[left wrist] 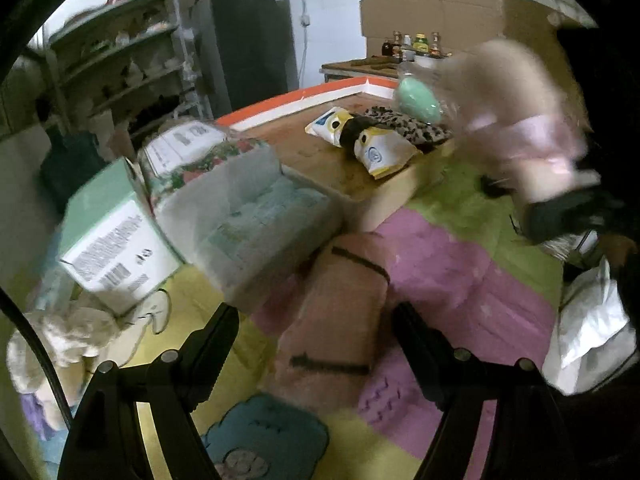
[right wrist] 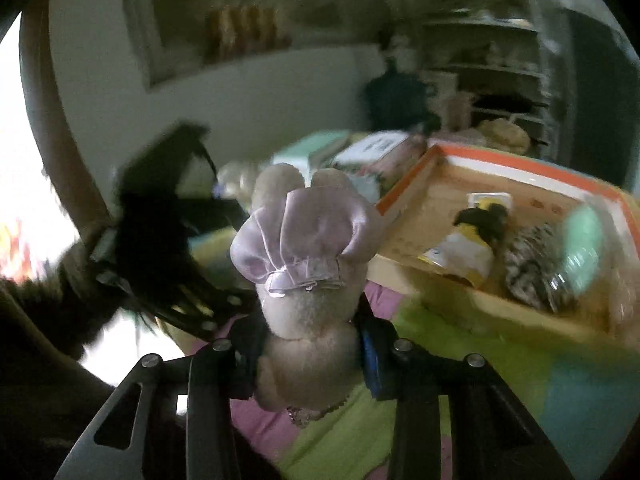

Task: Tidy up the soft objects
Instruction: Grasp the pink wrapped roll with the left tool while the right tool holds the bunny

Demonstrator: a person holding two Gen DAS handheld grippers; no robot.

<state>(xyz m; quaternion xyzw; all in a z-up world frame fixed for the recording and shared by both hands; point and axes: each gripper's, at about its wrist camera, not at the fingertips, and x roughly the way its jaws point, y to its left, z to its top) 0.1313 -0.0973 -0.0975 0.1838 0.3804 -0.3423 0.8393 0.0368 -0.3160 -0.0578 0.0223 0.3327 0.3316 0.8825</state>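
Note:
My right gripper (right wrist: 308,344) is shut on a beige plush toy (right wrist: 308,260) in a lilac satin frill, and holds it up above the mat. In the left wrist view the same plush toy (left wrist: 516,112) shows blurred at the upper right, over the corner of the wooden tray (left wrist: 320,148). My left gripper (left wrist: 316,320) stands open with nothing between its fingers, above a tan soft pouch (left wrist: 340,308) with dark zips that lies on the mat. A clear plastic bin (left wrist: 248,220) sits just beyond the pouch. The left gripper (right wrist: 168,216) appears dark and blurred in the right wrist view.
The orange-rimmed tray (right wrist: 440,216) holds yellow-white bags (left wrist: 372,144), a leopard-print item (left wrist: 416,124) and a mint-green pack (left wrist: 420,100). A green-white box (left wrist: 112,240) and a floral pack (left wrist: 208,160) stand left of the bin. A cream plush (left wrist: 60,340) lies lower left, a white bag (left wrist: 592,320) right.

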